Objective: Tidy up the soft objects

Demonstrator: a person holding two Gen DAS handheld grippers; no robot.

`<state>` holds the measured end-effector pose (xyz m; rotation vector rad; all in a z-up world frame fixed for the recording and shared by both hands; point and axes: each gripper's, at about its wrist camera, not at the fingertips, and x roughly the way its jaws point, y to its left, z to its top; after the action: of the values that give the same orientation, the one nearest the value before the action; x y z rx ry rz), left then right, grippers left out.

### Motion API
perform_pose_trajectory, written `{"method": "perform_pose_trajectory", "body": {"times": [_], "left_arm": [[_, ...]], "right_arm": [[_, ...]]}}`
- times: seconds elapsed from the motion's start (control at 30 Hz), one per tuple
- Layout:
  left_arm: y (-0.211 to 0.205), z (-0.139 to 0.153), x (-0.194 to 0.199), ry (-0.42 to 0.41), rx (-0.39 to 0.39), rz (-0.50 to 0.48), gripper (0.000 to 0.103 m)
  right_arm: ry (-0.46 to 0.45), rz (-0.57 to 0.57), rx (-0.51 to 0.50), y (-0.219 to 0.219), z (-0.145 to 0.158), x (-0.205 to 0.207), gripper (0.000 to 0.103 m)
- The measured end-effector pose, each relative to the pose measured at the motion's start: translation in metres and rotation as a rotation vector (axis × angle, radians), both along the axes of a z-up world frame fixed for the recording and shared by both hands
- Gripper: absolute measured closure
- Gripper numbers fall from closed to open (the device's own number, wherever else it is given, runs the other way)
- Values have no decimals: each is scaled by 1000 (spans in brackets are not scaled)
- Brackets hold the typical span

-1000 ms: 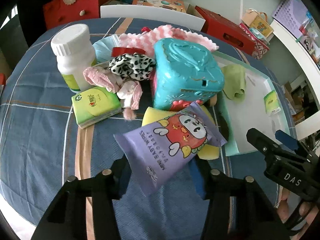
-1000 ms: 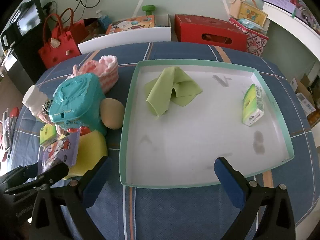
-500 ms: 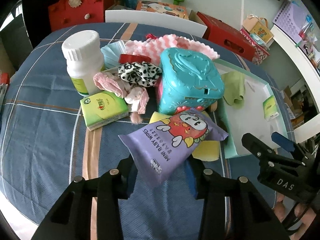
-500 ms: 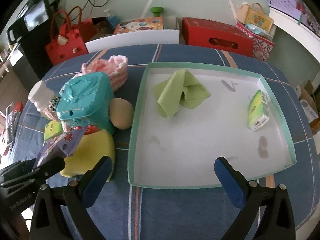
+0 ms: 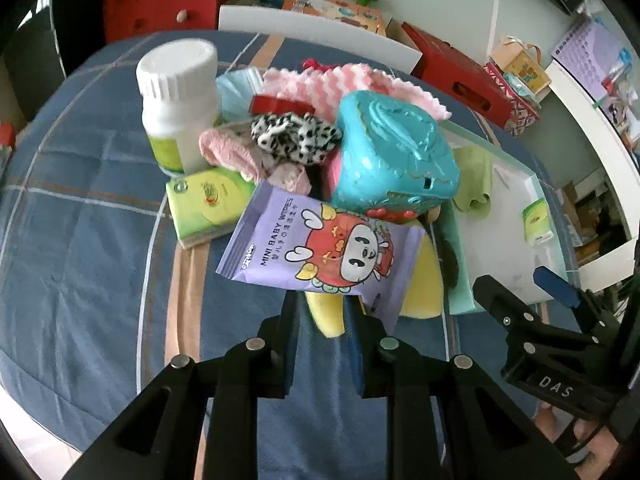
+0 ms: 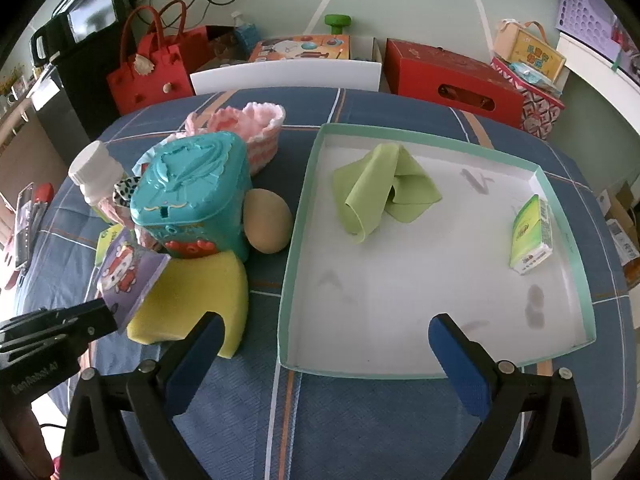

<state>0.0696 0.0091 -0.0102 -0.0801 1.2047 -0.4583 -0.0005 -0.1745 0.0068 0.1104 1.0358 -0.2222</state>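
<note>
Our left gripper (image 5: 320,312) is closing on just the wipes pack (image 5: 320,248) edge, right gripper (image 6: 320,354) wide and empty; the slick pack could slip before the tray (image 6: 296,216).

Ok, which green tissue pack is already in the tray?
The upright green tissue pack by the tray's right wall; the other lies on the tablecloth beside the white bottle.

Red handbag (image 6: 150,74) and red box (image 6: 454,76) behind table.
</note>
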Motion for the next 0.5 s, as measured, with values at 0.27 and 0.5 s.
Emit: {"method": "perform_pose_trajectory", "body": {"times": [0.27, 0.5], "left_arm": [[39, 11, 0, 5, -76, 92, 57], [64, 4, 10, 32, -133, 223, 41]], "right_arm": [[-8, -13, 14, -5, 1, 0, 0], [-11, -27, 25, -9, 2, -1, 0]]}}
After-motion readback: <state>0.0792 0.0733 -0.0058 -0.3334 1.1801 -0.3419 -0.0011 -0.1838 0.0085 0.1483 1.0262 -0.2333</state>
